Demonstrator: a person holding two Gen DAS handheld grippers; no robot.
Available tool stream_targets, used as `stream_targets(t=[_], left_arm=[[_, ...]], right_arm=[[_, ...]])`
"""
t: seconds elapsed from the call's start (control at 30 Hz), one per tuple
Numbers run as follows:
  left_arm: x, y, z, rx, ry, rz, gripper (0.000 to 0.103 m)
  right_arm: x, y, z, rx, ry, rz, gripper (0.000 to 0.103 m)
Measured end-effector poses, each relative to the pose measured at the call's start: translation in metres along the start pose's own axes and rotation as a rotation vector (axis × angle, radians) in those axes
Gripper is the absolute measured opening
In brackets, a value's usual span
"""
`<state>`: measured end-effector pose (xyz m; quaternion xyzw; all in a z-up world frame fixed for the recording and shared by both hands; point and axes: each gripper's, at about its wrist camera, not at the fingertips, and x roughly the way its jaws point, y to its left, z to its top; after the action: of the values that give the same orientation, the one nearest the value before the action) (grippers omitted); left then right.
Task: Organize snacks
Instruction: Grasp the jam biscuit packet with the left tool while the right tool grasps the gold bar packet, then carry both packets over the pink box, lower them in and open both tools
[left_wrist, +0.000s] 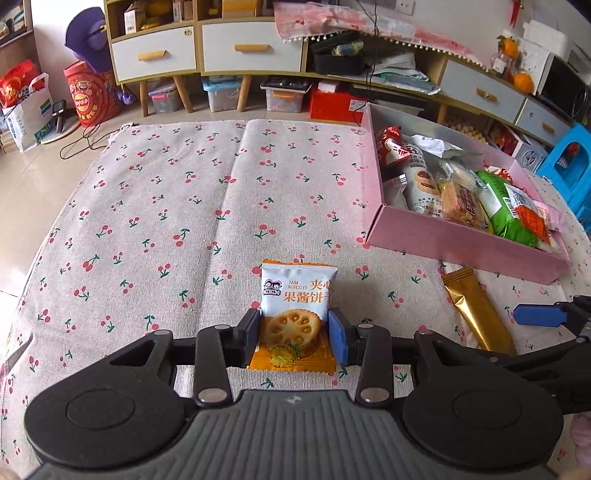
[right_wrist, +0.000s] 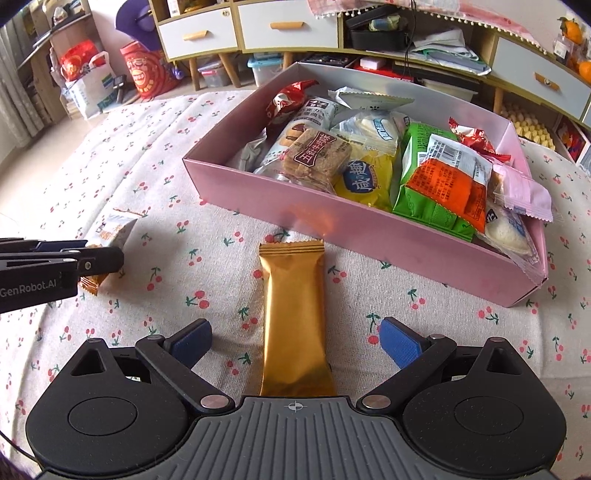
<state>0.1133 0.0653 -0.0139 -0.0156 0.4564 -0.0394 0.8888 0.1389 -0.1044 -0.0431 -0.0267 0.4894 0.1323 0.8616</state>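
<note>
My left gripper (left_wrist: 295, 325) is shut on a white and orange jam biscuit packet (left_wrist: 295, 291), its pads pressing the packet's two sides above the cherry-print cloth. From the right wrist view the same left gripper (right_wrist: 99, 258) comes in at the left edge with the packet (right_wrist: 114, 229) in it. A gold wrapped bar (right_wrist: 293, 295) lies lengthwise on the cloth. My right gripper (right_wrist: 295, 339) stands open over the bar's near half, its blue pads well apart on either side. The pink box (right_wrist: 332, 221) behind the bar holds several snack packets.
The pink box (left_wrist: 461, 243) sits to the right of the left gripper, with the gold bar (left_wrist: 476, 314) just in front of it. Cherry-print cloth (left_wrist: 184, 203) spreads out to the left. Drawers, storage bins and bags stand on the floor beyond the cloth.
</note>
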Motion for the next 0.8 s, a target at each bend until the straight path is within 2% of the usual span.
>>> stream_targets(t=[0.1,0.2,0.3,0.37,0.47,0.8], left_arm=[[-0.001,0.0,0.001,-0.003,-0.001,-0.008,0.036],[-0.001,-0.001,0.001,0.0,-0.001,-0.01,0.036],[-0.001,-0.002,0.0,0.005,0.002,-0.008,0.036],[0.0,-0.002,0.0,0.005,0.004,-0.008,0.036],[-0.001,-0.002,0.0,0.004,0.004,-0.008,0.036],[-0.003,-0.006,-0.002,0.01,-0.001,-0.018,0.036]], right_arm=[[-0.001,0.002,0.0,-0.012,-0.001,-0.002,0.095],[-0.005,0.005,0.001,-0.018,0.001,0.007,0.084],[-0.007,0.011,0.002,-0.029,-0.003,0.024,0.067],[-0.008,0.015,0.003,-0.036,-0.003,0.036,0.049],[-0.01,0.019,0.004,-0.036,0.003,0.058,0.029],[-0.019,0.017,0.003,-0.012,0.027,0.064,0.029]])
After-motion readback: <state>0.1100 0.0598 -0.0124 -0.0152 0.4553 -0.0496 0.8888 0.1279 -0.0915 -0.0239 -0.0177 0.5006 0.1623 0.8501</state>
